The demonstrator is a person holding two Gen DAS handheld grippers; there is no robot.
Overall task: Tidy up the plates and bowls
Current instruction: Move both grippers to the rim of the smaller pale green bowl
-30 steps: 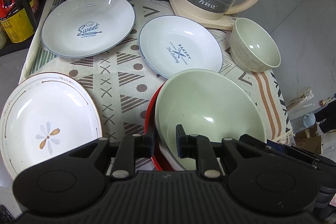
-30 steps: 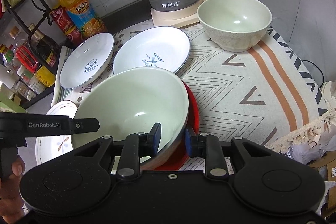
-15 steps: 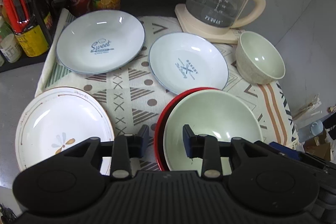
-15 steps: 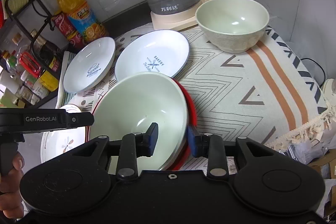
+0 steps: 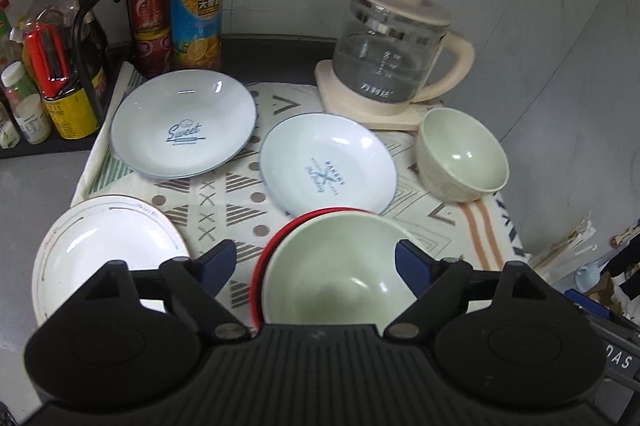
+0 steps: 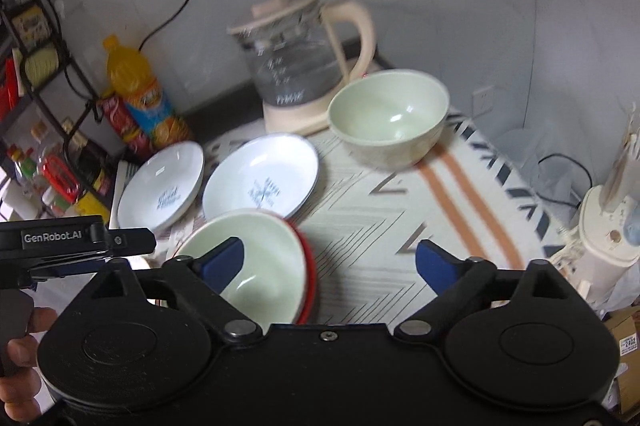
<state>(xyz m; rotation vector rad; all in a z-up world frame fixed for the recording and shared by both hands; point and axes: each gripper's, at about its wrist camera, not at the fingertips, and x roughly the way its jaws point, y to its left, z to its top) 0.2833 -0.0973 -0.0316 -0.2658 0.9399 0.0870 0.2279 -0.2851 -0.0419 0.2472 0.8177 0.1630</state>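
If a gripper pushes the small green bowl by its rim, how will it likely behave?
The small green bowl stands deep on a narrow base, so a rim push may tip it rather than slide it. The cloth beneath probably adds drag. Its glossy inside suggests a hard, slippery, possibly breakable glaze.

Both claws [image 5: 316,262] [image 6: 330,262] now wide apart.

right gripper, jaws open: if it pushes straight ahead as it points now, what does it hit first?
Probably the patterned cloth: the right gripper aims past the large green bowl, with the small green bowl farther along. Depth unclear.
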